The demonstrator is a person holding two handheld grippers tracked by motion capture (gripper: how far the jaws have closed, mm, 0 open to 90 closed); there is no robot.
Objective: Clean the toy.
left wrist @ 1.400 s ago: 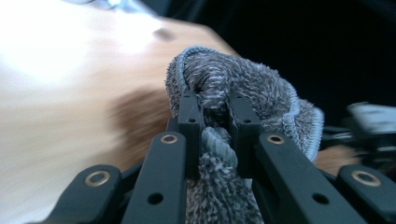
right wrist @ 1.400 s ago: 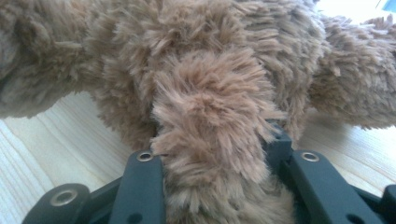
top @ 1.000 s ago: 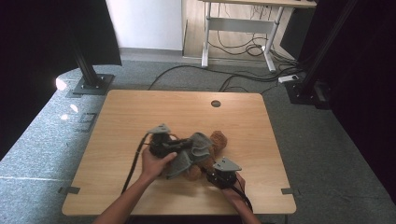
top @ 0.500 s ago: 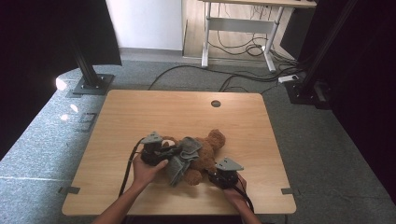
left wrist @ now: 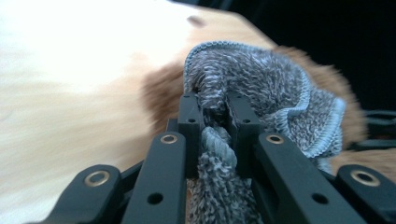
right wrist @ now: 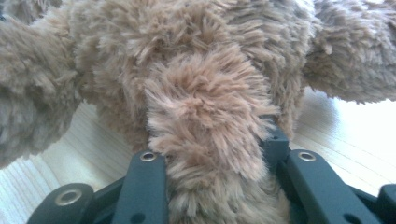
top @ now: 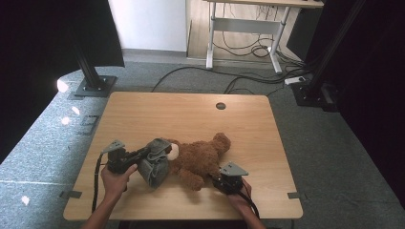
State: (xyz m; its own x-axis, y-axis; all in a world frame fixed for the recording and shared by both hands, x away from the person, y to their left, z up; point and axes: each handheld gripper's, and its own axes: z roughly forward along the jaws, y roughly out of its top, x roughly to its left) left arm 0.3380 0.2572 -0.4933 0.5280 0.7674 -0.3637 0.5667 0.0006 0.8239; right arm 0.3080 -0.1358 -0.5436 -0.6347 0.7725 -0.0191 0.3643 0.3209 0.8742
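Observation:
A brown teddy bear (top: 200, 157) lies on its side on the wooden table (top: 191, 119), head toward the left. A grey knitted cloth (top: 155, 160) covers its head. My left gripper (top: 143, 155) is shut on a fold of that cloth (left wrist: 215, 121), which bunches between the jaws; the bear's fur (left wrist: 159, 88) shows behind it. My right gripper (top: 220, 180) sits at the bear's lower side, shut on a furry limb (right wrist: 210, 121) that fills the space between its jaws.
The table has a round cable hole (top: 220, 106) near its far edge. Black stand bases (top: 93, 87) sit on the grey floor at the far left and far right (top: 310, 93). A desk frame (top: 243, 33) and cables lie beyond.
My left gripper has pulled the grey cloth to the left, and the bear has stretched out leftward with it. The right gripper has stayed near the front edge, holding the limb.

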